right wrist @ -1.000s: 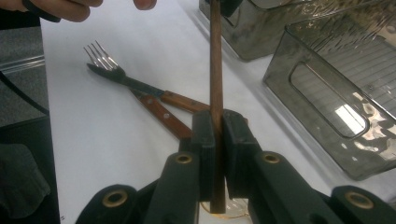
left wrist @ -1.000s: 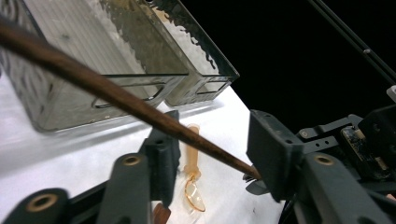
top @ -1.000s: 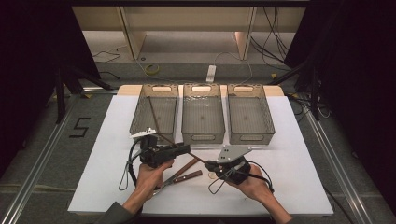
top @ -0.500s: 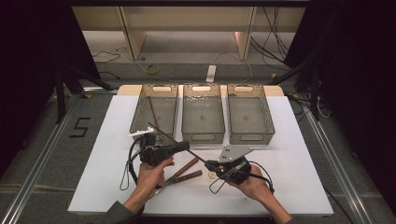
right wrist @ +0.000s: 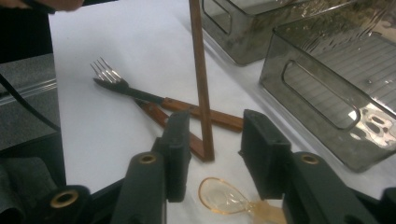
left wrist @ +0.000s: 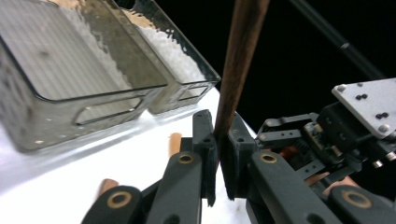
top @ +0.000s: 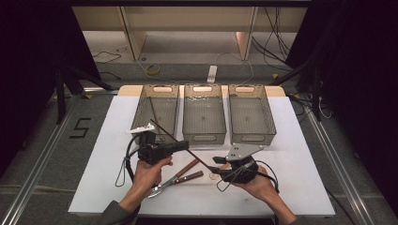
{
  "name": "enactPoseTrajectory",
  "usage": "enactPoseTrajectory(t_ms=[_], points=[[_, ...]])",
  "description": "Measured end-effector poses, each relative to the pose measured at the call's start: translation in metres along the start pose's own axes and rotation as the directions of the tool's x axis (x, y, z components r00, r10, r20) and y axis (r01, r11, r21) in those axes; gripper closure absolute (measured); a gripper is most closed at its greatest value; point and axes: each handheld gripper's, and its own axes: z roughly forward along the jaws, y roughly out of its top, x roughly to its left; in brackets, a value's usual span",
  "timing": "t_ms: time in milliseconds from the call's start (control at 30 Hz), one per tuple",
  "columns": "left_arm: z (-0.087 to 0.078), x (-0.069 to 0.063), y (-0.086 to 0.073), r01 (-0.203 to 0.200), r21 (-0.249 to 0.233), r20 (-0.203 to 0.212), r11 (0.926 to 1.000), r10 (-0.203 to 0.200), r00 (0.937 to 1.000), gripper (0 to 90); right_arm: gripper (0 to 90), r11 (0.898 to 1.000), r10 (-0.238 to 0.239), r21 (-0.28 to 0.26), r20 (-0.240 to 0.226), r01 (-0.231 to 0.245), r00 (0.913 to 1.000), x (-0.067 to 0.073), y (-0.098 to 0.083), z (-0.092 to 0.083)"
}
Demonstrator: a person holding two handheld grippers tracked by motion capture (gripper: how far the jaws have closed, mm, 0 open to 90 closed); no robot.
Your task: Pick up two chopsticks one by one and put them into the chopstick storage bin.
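A long dark brown stick slants over the white table. My left gripper grips it near the middle; its jaws have just been closing, and in the left gripper view the pads pinch the stick at my left gripper. My right gripper is at the stick's lower end. Its jaws have just been opening, and in the right gripper view the stick stands between them at my right gripper, touching neither pad.
Three clear bins stand in a row at the back: left, middle, right. A thin stick lies in the left bin. A wooden-handled fork and a second wooden-handled utensil lie crossed near the front edge, with an amber plastic spoon beside them.
The left jaws have shut on the stick and the right jaws have spread off it. Both hands have stayed almost in place.
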Motion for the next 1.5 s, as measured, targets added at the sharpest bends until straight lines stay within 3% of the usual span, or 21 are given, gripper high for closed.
enactPoseTrajectory(t_ms=[167, 333, 500, 767, 1133, 1300, 1500], points=[[-0.004, 0.001, 0.011, 0.003, 0.035, -0.015, 0.9994, -0.003, 0.9999, 84.8, 51.5, 1.0, 0.025, 0.014, 0.009, -0.025, 0.9997, -0.003, -0.003, -0.002], [-0.011, 0.001, 0.025, -0.022, 0.053, -0.043, 0.9984, 0.024, 0.9988, 84.7, 44.0, 0.999, 0.033, 0.033, 0.027, -0.034, 0.9991, -0.003, -0.005, -0.001], [-0.021, -0.002, 0.044, -0.082, 0.073, -0.073, 0.994, 0.087, 0.9935, 84.7, 39.9, 0.998, 0.048, 0.048, 0.036, -0.05, 0.9982, -0.005, -0.007, -0.001], [-0.037, 0.004, 0.076, -0.086, 0.102, -0.104, 0.991, 0.097, 0.9899, 84.5, 38.0, 0.997, 0.056, 0.045, 0.055, -0.058, 0.9969, -0.008, -0.012, -0.01], [-0.038, 0.019, 0.125, -0.087, 0.144, -0.208, 0.9857, 0.116, 0.9712, 84.5, 35.9, 0.996, 0.069, 0.048, 0.069, -0.072, 0.9953, -0.009, -0.017, -0.017], [-0.037, 0.024, 0.141, -0.104, 0.168, -0.257, 0.9803, 0.145, 0.9555, 84.3, 32.8, 0.995, 0.078, 0.051, 0.067, -0.081, 0.9947, -0.009, -0.02, -0.018], [-0.032, 0.037, 0.155, -0.081, 0.183, -0.312, 0.9797, 0.136, 0.9402, 84.3, 28.2, 0.995, 0.087, 0.04, 0.076, -0.09, 0.9933, -0.009, -0.021, -0.02]])
